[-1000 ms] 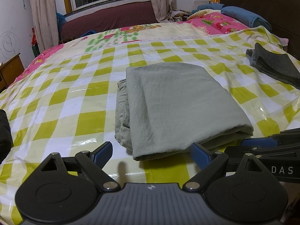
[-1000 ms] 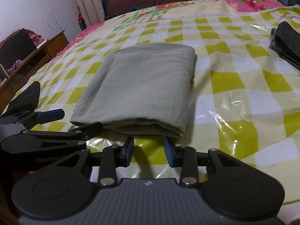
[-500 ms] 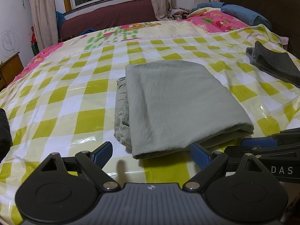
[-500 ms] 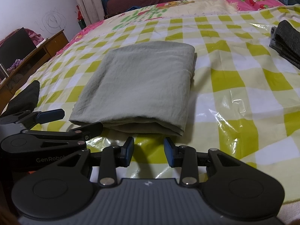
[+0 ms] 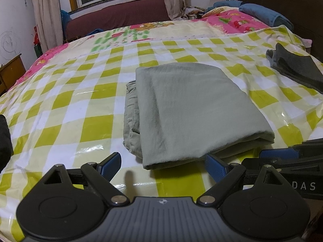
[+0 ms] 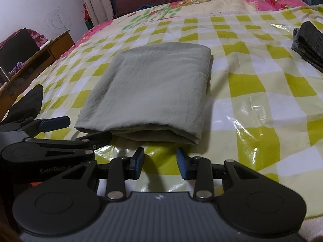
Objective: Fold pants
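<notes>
The grey-green pants [image 5: 189, 109] lie folded into a flat rectangle on the yellow-and-white checked bed cover [image 5: 66, 100]; they also show in the right wrist view [image 6: 153, 92]. My left gripper [image 5: 163, 166] is wide open and empty, just in front of the fold's near edge. My right gripper [image 6: 160, 162] is open with a narrow gap, empty, also just in front of the near edge. Each gripper shows in the other's view, the left gripper [image 6: 56, 129] to the left and the right gripper [image 5: 282, 157] to the right.
A folded dark grey garment [image 5: 294, 68] lies at the right of the bed. A black cloth [image 6: 26, 102] sits at the left edge. Pink bedding and blue pillows [image 5: 262, 14] are at the far right. A wooden cabinet [image 6: 40, 50] stands left of the bed.
Both grippers have drawn back slightly from the folded pants. The jaws have not changed.
</notes>
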Action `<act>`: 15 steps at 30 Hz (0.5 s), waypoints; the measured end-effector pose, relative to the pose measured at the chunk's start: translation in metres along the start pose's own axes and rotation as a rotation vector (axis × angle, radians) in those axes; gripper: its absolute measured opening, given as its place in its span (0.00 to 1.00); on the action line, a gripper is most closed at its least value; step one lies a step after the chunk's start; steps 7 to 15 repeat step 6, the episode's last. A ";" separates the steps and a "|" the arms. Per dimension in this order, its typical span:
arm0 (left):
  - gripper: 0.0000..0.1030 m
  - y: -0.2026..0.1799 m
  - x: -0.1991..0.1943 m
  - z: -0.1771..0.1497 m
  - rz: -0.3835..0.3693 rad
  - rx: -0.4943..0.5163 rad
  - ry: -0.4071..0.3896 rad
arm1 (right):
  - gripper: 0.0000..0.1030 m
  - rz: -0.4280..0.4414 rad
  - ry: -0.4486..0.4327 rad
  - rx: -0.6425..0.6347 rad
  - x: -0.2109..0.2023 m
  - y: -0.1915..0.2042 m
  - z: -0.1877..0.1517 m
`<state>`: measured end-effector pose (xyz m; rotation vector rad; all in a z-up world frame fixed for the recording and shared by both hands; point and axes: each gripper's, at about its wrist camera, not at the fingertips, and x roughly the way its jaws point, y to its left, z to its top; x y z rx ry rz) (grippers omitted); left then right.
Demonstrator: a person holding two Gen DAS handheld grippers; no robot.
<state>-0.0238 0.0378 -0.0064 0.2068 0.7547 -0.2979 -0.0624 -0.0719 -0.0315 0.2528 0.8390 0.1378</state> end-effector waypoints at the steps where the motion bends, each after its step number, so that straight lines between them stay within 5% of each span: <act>1: 0.99 0.000 0.000 0.000 0.001 0.000 0.000 | 0.36 -0.001 0.000 0.000 0.000 0.000 0.000; 15: 0.99 0.001 0.000 0.000 0.000 -0.004 0.002 | 0.37 -0.001 0.000 0.000 0.000 0.000 0.001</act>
